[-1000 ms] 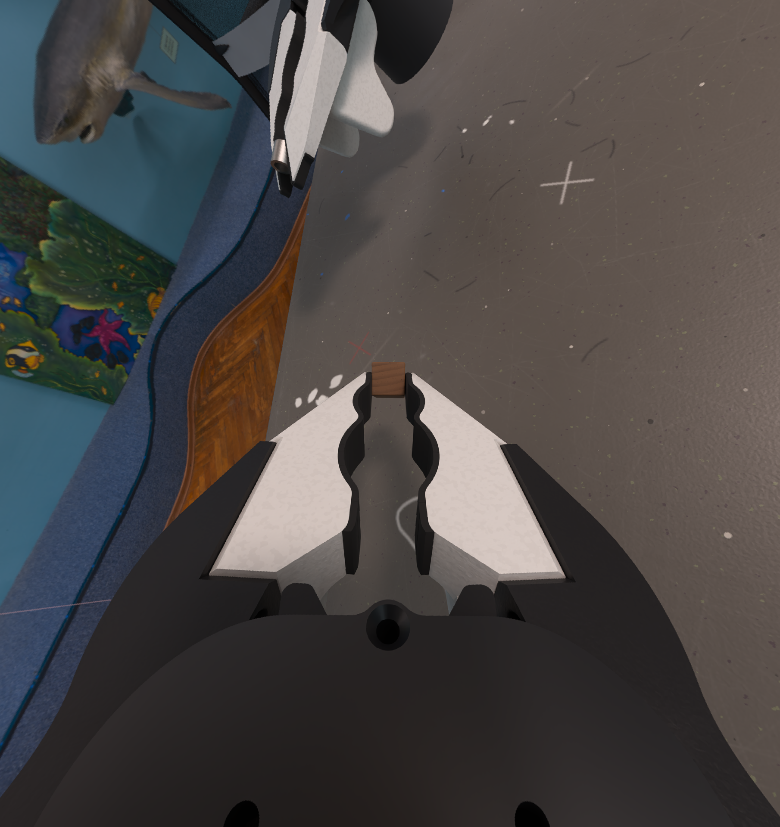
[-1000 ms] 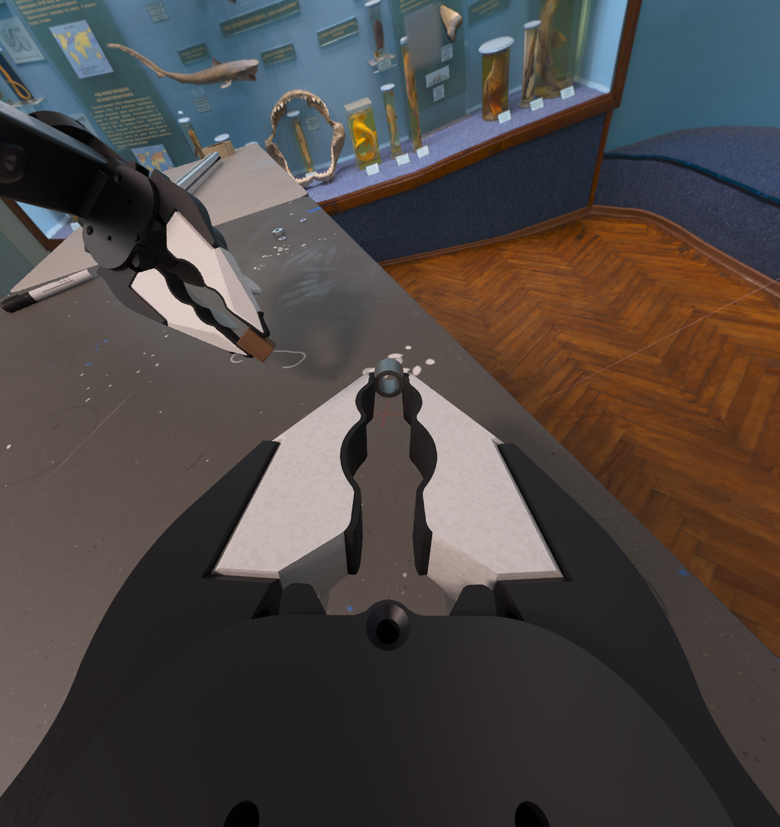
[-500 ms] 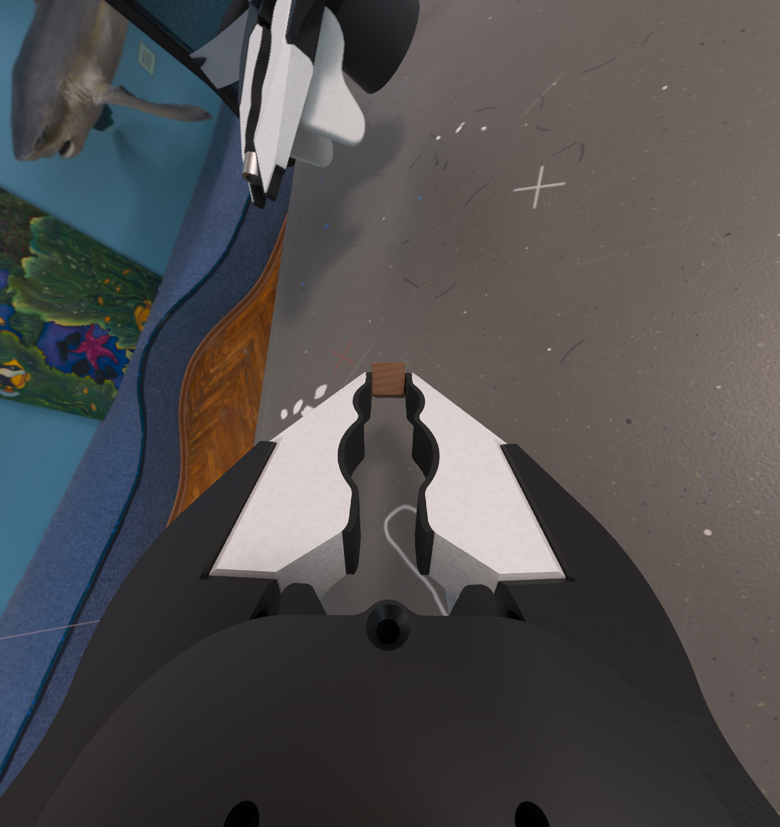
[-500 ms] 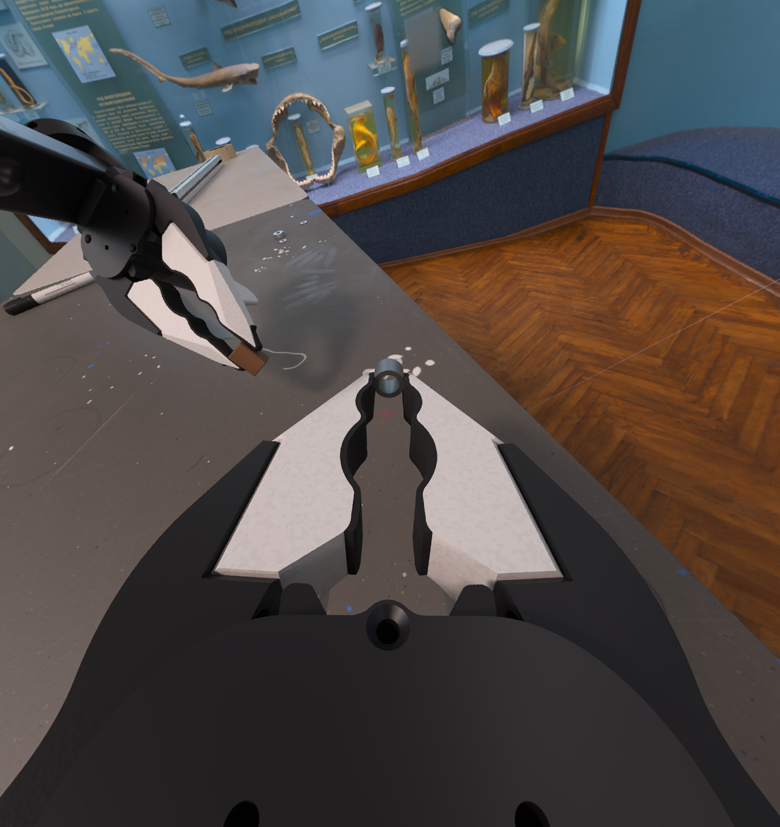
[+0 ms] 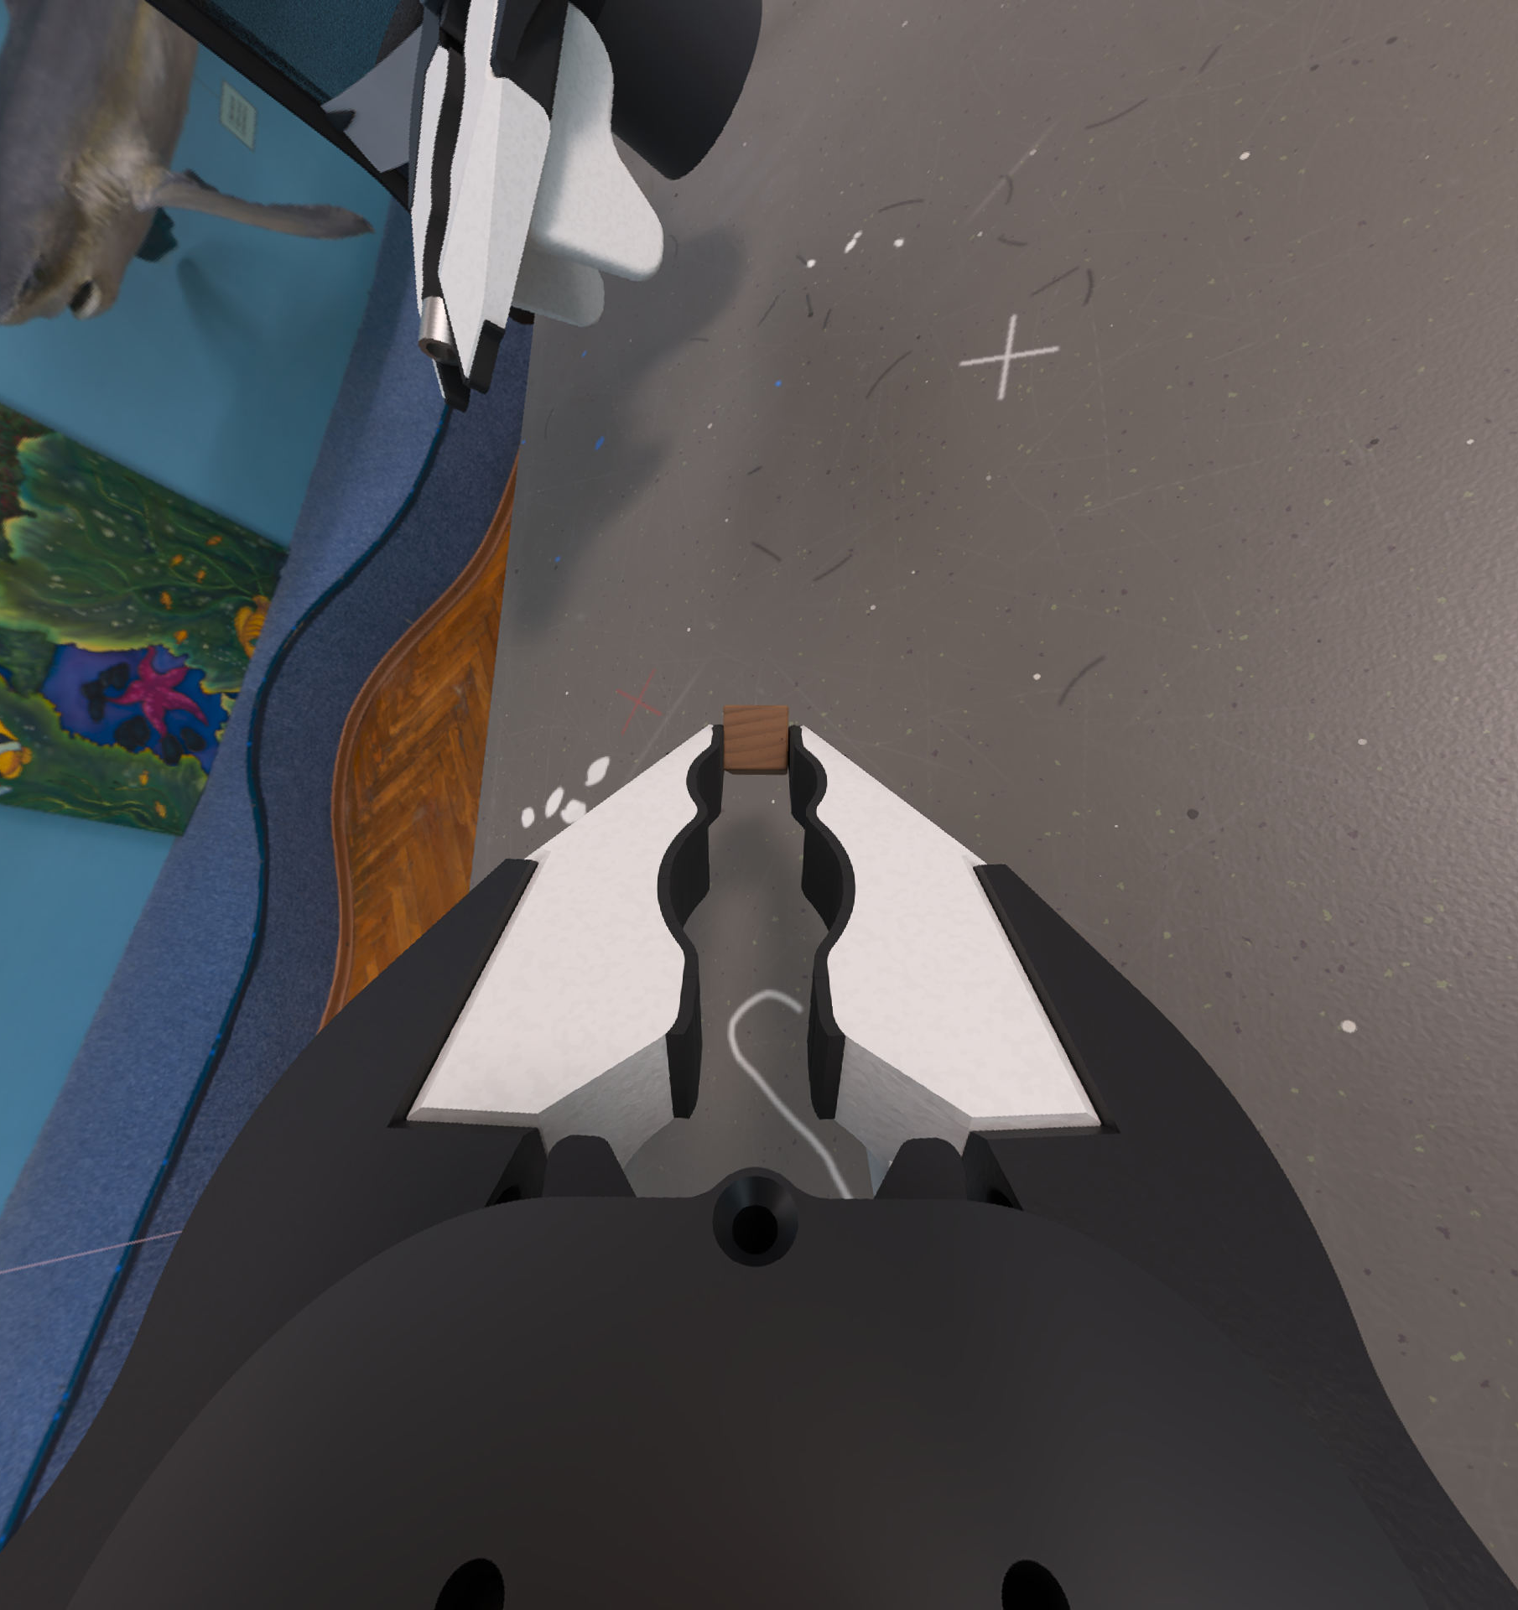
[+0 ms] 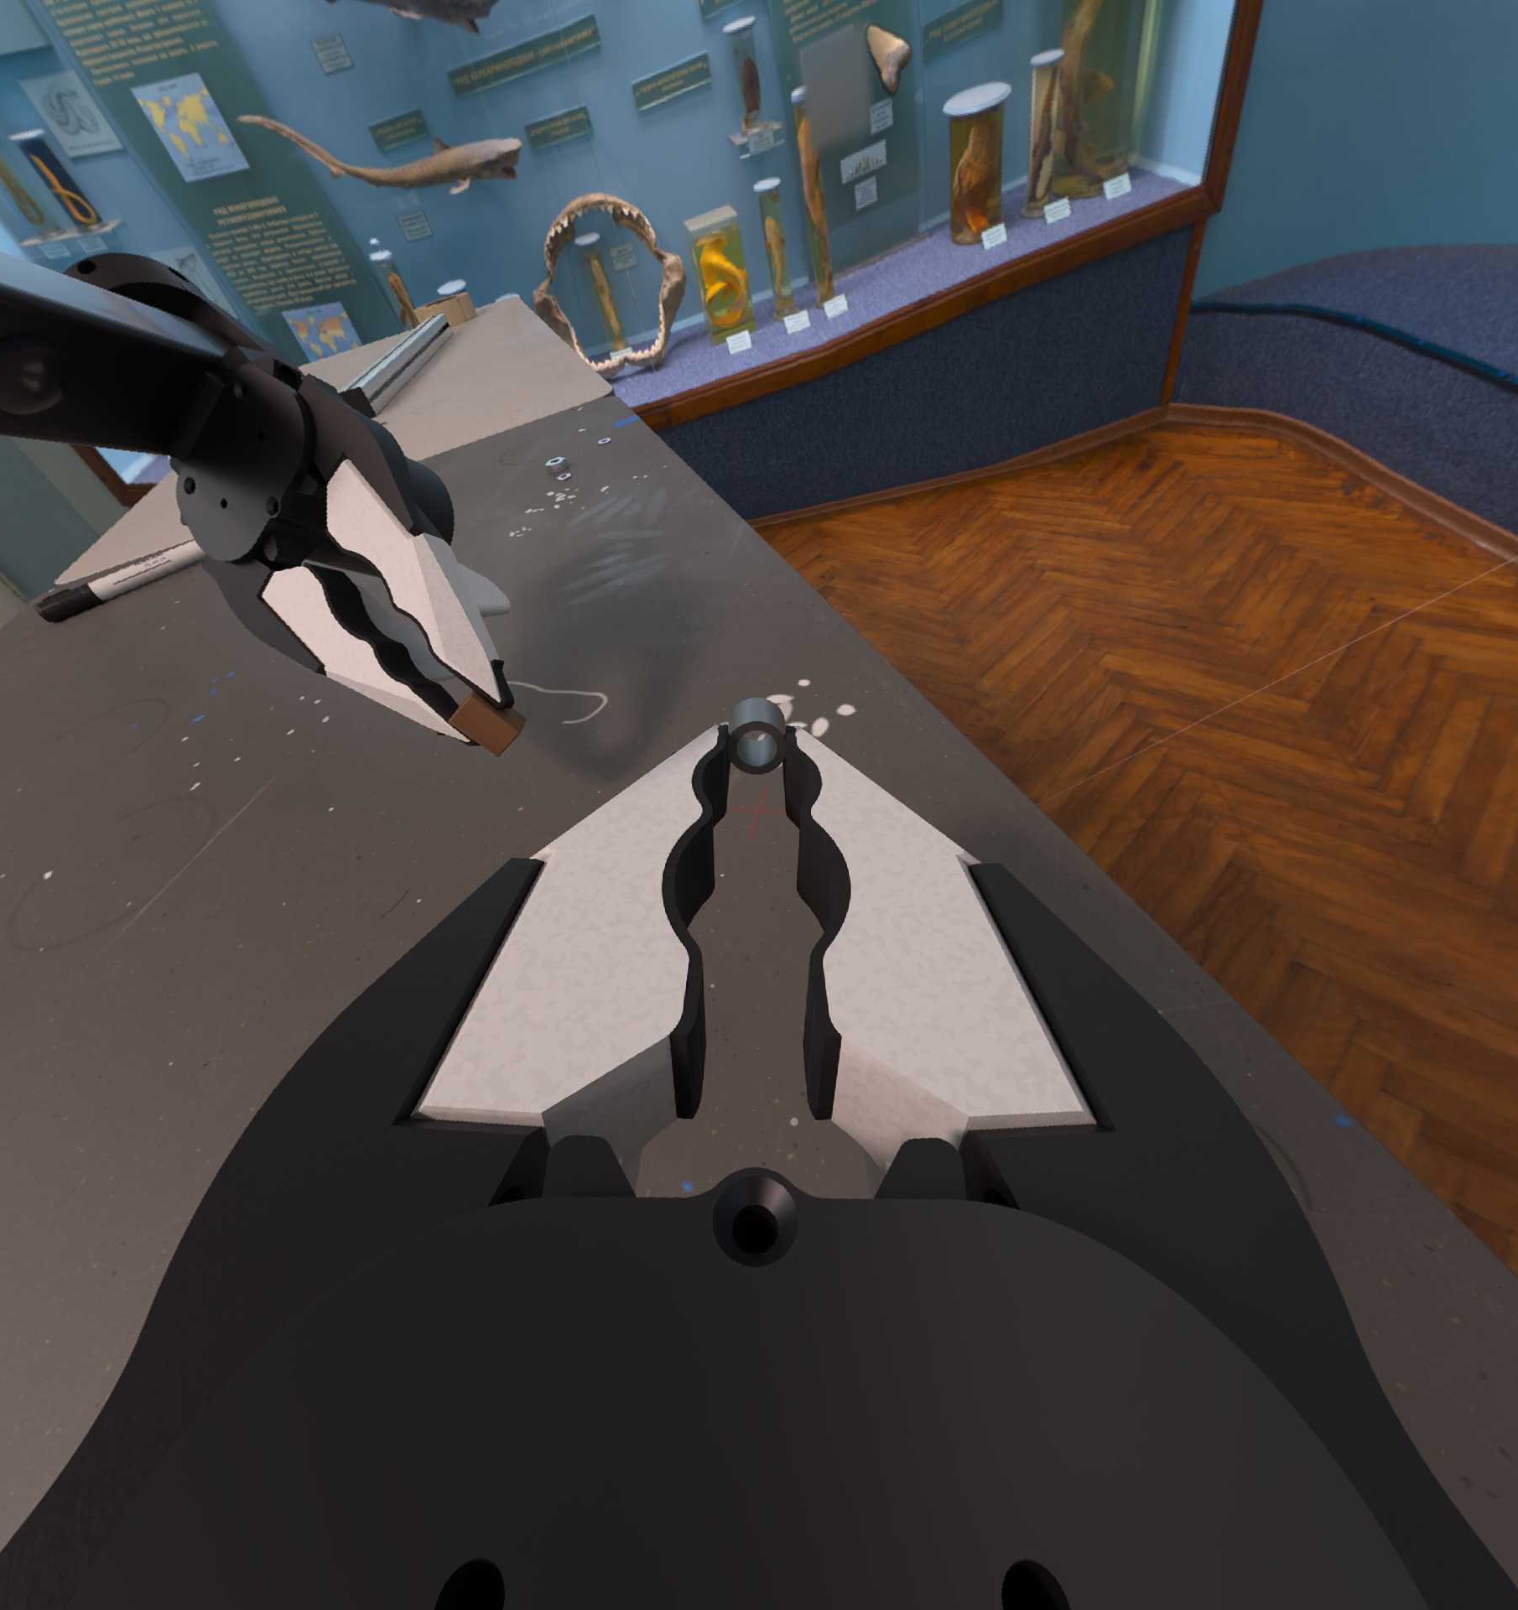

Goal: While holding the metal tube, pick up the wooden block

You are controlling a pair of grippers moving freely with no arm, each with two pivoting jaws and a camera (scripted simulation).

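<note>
Wooden block (image 5: 755, 739), a small brown cube, pinched between the tips of the left gripper (image 5: 755, 751), whose fingers are closed to the block's width; in the right wrist view the same block (image 6: 489, 723) hangs clear above the grey tabletop (image 6: 172, 871), the left gripper (image 6: 477, 710) angled downward over a white chalk squiggle (image 6: 577, 706). Metal tube (image 6: 757, 746), a short grey cylinder with its open bore facing the camera, clamped at the tips of the right gripper (image 6: 757, 758), fingers nearly together around it; seen from the left wrist view, the tube (image 5: 436, 324) sits at the tip of the right gripper (image 5: 455, 348) near the table edge. Farther off on the tabletop: a black-and-white marker (image 6: 119, 582), a metal bar (image 6: 398, 361), a small nut (image 6: 555, 468); beyond, a display case (image 6: 825, 218) and parquet floor (image 6: 1174, 653).
</note>
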